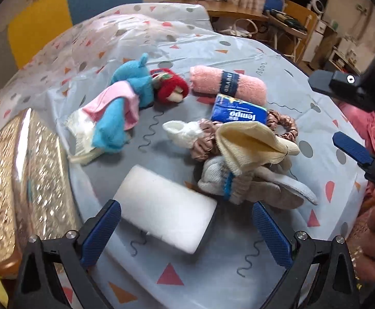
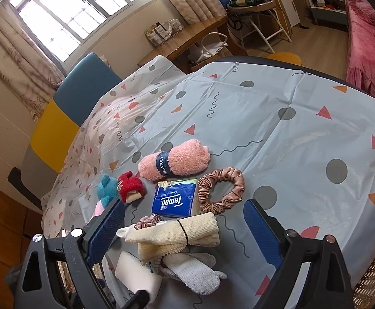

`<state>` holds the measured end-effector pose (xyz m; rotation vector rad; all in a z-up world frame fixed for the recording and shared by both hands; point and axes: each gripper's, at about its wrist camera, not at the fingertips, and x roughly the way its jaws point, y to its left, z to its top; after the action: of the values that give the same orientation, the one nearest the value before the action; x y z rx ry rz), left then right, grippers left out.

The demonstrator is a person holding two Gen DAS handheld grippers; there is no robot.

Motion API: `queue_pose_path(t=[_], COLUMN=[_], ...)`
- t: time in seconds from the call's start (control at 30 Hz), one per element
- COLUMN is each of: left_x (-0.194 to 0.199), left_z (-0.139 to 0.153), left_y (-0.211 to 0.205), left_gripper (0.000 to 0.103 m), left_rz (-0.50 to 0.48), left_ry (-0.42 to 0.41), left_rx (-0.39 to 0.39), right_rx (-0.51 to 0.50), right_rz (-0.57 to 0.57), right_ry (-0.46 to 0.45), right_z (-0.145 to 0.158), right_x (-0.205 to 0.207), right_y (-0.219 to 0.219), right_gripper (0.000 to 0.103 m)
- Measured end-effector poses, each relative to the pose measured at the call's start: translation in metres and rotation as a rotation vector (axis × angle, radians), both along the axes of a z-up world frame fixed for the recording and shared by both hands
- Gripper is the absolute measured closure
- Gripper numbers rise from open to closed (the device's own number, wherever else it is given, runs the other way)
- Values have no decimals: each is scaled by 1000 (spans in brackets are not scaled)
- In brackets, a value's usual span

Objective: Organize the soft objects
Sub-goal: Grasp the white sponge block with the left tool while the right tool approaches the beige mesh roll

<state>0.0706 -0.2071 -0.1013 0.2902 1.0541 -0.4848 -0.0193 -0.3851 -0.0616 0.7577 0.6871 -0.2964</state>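
Soft objects lie in a loose pile on the patterned tablecloth (image 1: 239,270). A white sponge block (image 1: 166,216) lies just ahead of my open, empty left gripper (image 1: 187,234), between its fingers. Beyond are a grey-white sock (image 1: 264,190), a cream knit cloth (image 1: 249,144), a pink satin scrunchie (image 1: 285,126), a blue Tempo tissue pack (image 1: 236,110), a pink rolled towel (image 1: 228,83), a red plush (image 1: 172,87) and a blue plush (image 1: 133,90). My right gripper (image 2: 184,229) is open and empty above the cream cloth (image 2: 177,234), with the tissue pack (image 2: 174,200), scrunchie (image 2: 223,190) and towel (image 2: 174,161) ahead.
A shiny gold box (image 1: 25,180) sits at the table's left edge. The right gripper's fingers (image 1: 352,146) show at the left wrist view's right side. A blue and yellow chair (image 2: 84,90) stands behind the table. A pink bed (image 2: 367,51) is far right.
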Motion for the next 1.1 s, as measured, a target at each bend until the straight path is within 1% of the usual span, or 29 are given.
queue_pose_path(t=[0.07, 0.17, 0.2, 0.23, 0.27, 0.3, 0.33, 0.37, 0.47, 0.5, 0.57, 0.6, 0.63, 0.67, 0.7, 0.73, 0.83, 0.87, 0.93, 0.97, 1.03, 1.1], left_x=[4, 11, 11, 8, 4, 2, 0, -2, -5, -5, -7, -6, -6, -5, -6, -6, -9, -7, 0, 4, 11, 16], left_z=[-9, -26, -31, -30, -28, -27, -25, -22, -20, -19, -15, -13, -11, -9, -7, -6, -6, -10, -19, -24, -31, -32], left_y=[-3, 7, 10, 10, 10, 9, 8, 6, 0, 1, 9, 15, 15, 22, 26, 29, 22, 21, 19, 19, 19, 22], left_gripper=[0, 0, 0, 0, 0, 0, 0, 0, 0, 0, 1, 1, 5, 5, 6, 9, 9, 10, 11, 11, 11, 10], left_rz=[-17, -9, -24, -48, -87, -133, -159, -201, -286, -287, -249, -209, -167, -126, -113, -93, -54, -29, 19, 37, 73, 91], left_ry=[2, 64, 70, 37, 14, 18, 20, 36, 71, 77, 71, 72, 73, 91, 114, 134, 147, 166, 237, 246, 239, 218], left_rx=[16, -20, -38, -44, -68, -96, -114, -150, -181, -184, -167, -130, -79, -71, -97, -101, -69, -65, -109, -126, -145, -180], right_rx=[7, 12, 14, 12, 10, 9, 8, 7, 6, 5, 9, 11, 12, 15, 18, 21, 27, 32, 39, 41, 48, 54], right_rz=[1, 0, 1, 4, 6, 8, 9, 9, 3, 0, -1, 0, 1, 2, 5, 8, 10, 12, 11, 10, 10, 6], right_ry=[0, 6, 6, 8, 10, 11, 15, 17, 17, 18, 22, 23, 24, 24, 23, 22, 21, 20, 19, 19, 13, 10], right_z=[-1, -2, -2, -2, -2, -2, -2, -3, -2, -3, -4, -4, -4, -4, -4, -4, -5, -5, -6, -6, -6, -7], right_x=[0, 0, 0, 0, 0, 1, 1, 2, 1, 1, 1, 1, 1, 2, 2, 2, 1, 1, 1, 1, 0, -1], right_y=[-1, -1, -2, -1, 0, 0, 0, 0, 0, -1, -1, -1, -1, -1, -1, -1, -1, -1, -2, -2, -2, -4], right_gripper=[8, 8, 8, 8, 8, 8, 8, 8, 8, 8, 8, 8, 8, 8, 8, 8, 8, 8, 8, 8, 8, 8])
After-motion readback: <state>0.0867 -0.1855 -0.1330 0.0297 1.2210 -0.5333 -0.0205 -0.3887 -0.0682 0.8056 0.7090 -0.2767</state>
